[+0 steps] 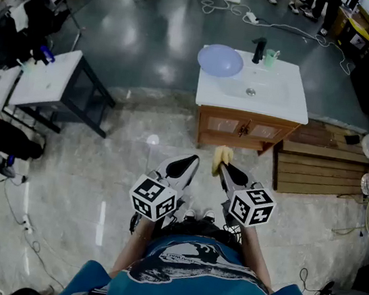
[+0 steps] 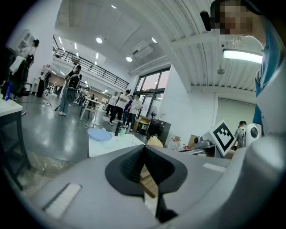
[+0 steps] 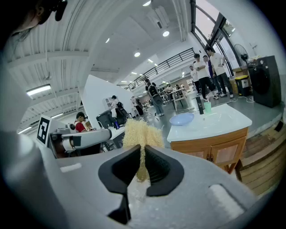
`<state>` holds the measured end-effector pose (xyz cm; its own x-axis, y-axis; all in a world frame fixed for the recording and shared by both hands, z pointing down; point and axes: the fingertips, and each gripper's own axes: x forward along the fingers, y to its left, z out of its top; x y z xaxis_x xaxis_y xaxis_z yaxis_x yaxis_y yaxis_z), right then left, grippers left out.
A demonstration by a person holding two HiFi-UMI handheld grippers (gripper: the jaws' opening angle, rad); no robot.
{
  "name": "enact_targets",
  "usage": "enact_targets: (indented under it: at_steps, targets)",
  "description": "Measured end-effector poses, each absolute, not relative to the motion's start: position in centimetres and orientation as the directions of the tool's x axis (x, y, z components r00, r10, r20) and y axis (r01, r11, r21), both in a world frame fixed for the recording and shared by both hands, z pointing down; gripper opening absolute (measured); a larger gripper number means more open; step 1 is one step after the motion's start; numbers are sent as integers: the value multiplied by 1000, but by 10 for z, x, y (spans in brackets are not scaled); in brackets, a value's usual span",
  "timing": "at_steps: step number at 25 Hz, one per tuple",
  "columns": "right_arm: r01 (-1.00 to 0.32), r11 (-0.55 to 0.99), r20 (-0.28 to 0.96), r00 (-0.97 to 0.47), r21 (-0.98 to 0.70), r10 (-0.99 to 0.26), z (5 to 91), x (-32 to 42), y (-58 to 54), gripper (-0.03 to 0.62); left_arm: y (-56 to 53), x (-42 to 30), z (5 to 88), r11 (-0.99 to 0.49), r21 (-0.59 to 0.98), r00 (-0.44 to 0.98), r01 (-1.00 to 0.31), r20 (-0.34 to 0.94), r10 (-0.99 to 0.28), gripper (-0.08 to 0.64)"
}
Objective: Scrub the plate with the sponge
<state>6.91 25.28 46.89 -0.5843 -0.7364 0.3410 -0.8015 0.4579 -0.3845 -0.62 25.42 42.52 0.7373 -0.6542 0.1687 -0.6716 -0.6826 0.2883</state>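
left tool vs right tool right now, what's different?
The right tool is shut on the yellow sponge; the left tool is shut on nothing. The left tool's pads meet, while the right tool's pads are held slightly apart by the sponge, which pokes out past them. Shared: both point toward the sink cabinet, well short of the blue plate.

Hall with glossy dark floor (image 1: 160,31) meeting pale stone tiles (image 1: 91,178); wooden cabinet (image 1: 242,127) under white worktop (image 1: 293,104), side table (image 1: 48,76), pallets (image 1: 317,170), tall windows (image 2: 154,89), ceiling lamp (image 2: 242,55).
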Motion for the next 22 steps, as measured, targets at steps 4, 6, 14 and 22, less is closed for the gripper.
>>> enact_targets:
  at_steps: [4, 6, 14, 22]
  targets:
    - [-801, 461, 340, -586, -382, -736, 466, 83, 250, 29, 251, 4, 422, -675, 286, 729, -680, 164, -664, 12]
    - [-800, 460, 336, -585, -384, -738, 466, 90, 249, 28, 250, 10, 421, -673, 286, 727, -682, 162, -667, 12]
    - [-776, 474, 303, -610, -416, -732, 467, 112, 246, 29, 248, 37, 425, -668, 287, 724, -686, 182, -665, 12]
    - [-743, 496, 307, -650, -449, -695, 482, 131, 240, 29, 244, 61, 431, -642, 302, 704, -705, 186, -685, 12]
